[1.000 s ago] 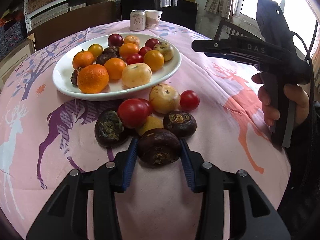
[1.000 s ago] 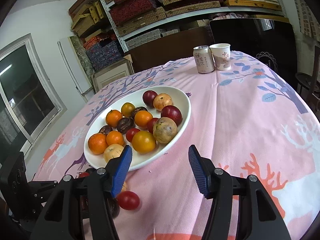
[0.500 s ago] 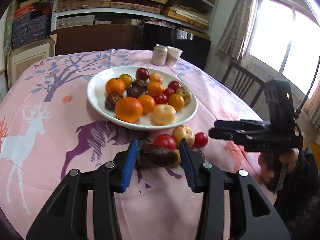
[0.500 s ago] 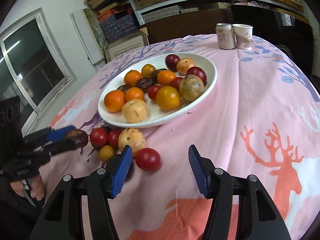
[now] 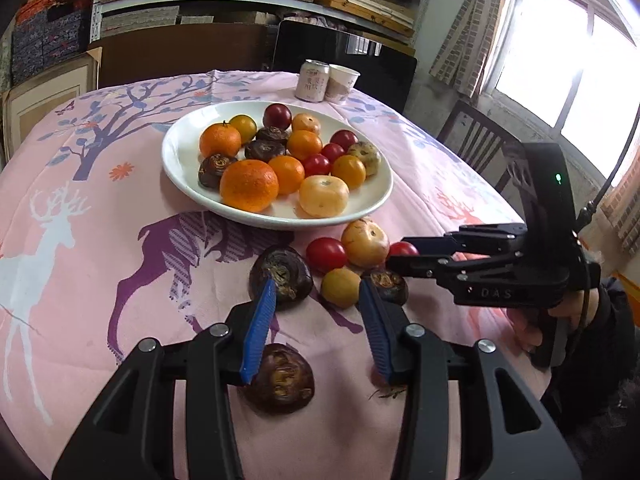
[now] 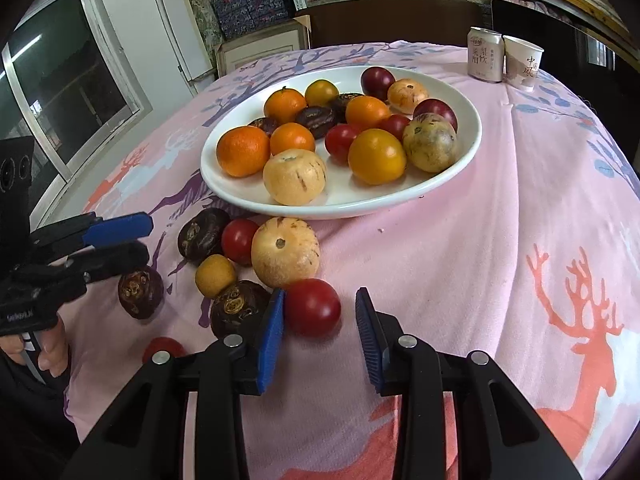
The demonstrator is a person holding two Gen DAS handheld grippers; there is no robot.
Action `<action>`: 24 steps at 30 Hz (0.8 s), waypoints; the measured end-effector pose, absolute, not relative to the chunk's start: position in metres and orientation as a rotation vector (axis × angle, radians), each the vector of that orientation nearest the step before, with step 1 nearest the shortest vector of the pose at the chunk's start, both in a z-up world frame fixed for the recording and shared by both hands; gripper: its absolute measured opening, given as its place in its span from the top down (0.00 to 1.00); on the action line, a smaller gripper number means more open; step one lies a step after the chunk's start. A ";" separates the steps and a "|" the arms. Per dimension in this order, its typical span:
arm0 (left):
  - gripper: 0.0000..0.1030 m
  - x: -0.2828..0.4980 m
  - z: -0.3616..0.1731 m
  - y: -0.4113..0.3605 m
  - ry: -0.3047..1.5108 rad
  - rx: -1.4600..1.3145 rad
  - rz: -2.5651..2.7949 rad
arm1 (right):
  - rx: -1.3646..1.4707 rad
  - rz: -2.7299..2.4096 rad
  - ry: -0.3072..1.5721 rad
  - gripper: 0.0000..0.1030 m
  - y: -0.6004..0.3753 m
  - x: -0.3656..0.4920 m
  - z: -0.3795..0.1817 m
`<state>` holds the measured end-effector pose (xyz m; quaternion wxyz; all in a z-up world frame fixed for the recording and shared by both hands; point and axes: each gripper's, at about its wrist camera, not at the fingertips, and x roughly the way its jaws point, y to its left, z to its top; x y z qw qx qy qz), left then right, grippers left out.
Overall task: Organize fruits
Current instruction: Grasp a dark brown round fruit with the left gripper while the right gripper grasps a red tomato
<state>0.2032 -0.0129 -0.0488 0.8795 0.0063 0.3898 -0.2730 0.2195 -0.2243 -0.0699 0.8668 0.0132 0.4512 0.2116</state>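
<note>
Left tool (image 5: pixel 316 324) spread wide; dark fruit (image 5: pixel 280 384) on cloth beneath.

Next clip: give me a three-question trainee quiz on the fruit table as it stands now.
1. True or false: the left gripper holds a fruit between its jaws.
2. Multiple choice: the red tomato nearest the right gripper lies A) on the white plate, B) on the pink tablecloth, C) inside the paper cup.
3. Fill in: the drink can stands right beside the ____.

Key:
1. False; its jaws are open, and a dark chestnut-like fruit lies on the cloth below them.
2. B.
3. paper cup.
</note>
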 end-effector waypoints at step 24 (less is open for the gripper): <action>0.40 0.179 -0.081 -0.018 0.927 0.255 -0.466 | 0.118 0.471 0.818 0.68 -0.247 0.190 -0.054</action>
